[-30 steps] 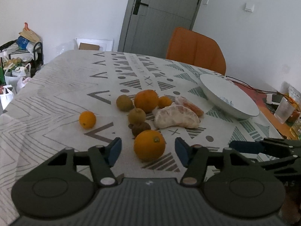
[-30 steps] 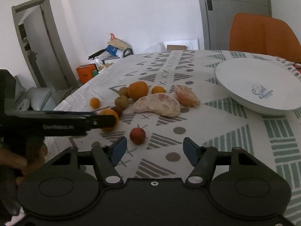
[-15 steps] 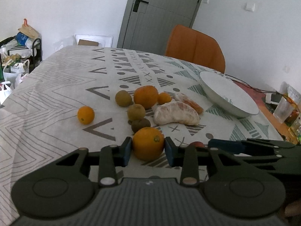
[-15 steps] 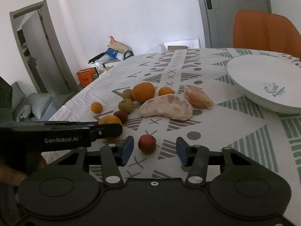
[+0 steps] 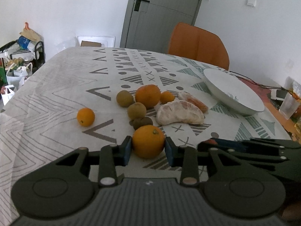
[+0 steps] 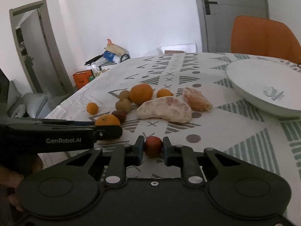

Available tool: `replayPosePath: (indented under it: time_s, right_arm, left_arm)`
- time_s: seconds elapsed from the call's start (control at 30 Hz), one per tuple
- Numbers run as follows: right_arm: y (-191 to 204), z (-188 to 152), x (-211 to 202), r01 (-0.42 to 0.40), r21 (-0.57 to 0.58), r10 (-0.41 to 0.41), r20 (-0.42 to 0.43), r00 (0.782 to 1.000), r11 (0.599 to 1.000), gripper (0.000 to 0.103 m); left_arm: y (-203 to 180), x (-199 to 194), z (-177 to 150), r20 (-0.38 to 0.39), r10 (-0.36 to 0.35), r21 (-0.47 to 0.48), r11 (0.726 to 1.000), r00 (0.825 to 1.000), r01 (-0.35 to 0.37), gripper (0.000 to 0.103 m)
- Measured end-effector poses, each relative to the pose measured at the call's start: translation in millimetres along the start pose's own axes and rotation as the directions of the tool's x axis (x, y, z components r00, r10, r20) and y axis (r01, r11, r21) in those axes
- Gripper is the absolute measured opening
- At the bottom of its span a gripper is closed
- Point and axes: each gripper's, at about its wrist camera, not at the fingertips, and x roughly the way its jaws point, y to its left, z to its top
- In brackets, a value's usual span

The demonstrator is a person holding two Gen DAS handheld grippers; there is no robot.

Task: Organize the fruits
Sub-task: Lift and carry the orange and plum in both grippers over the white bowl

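Note:
On the patterned tablecloth, my left gripper (image 5: 148,150) is shut on a round orange (image 5: 148,140), both blue pads pressed against its sides. My right gripper (image 6: 153,148) is shut on a small red fruit (image 6: 153,145) just to the right of it. Behind them lie a larger orange (image 5: 148,96), a small orange (image 5: 85,116) off to the left, several brownish-green fruits (image 5: 136,110), a pale peeled citrus segment (image 5: 180,113) and an orange peeled segment (image 5: 193,101). An empty white bowl (image 5: 233,96) stands at the right.
An orange chair (image 5: 197,45) stands behind the table's far right side. A clear glass (image 5: 287,105) and cables sit near the right edge. A rack with bags (image 5: 20,56) stands on the floor to the left, and a grey door (image 5: 160,13) is at the back.
Both grippers shut: the left closed on the near orange first, then the right closed on the small red fruit. Both hands stayed almost in place.

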Motion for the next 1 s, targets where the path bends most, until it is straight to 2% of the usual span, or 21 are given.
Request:
replayPosePath:
  time_s: [0.5, 0.57, 0.67, 1.0]
  right_arm:
    - [-24, -1, -14, 0.013, 0.044, -0.014, 0.030, 0.999, 0.999, 0.019]
    - [-26, -1, -16, 0.017, 0.046, -0.018, 0.035, 0.999, 0.999, 0.019]
    - [-30, 0, -20, 0.028, 0.048, -0.030, 0.049, 0.998, 0.998, 0.019]
    - [-53, 6, -38, 0.073, 0.076, -0.081, 0.102, 0.991, 0.994, 0.019]
  left_arm:
    - [-13, 4, 0, 0.006, 0.088, 0.056, 0.995, 0.996, -0.088, 0.041]
    - [-12, 3, 0, 0.008, 0.080, 0.044, 0.996, 0.997, -0.081, 0.036]
    - [-9, -1, 2, 0.018, 0.058, 0.022, 0.998, 0.998, -0.059, 0.036]
    - [-30, -9, 16, 0.067, 0.020, 0.054, 0.998, 0.998, -0.024, 0.036]
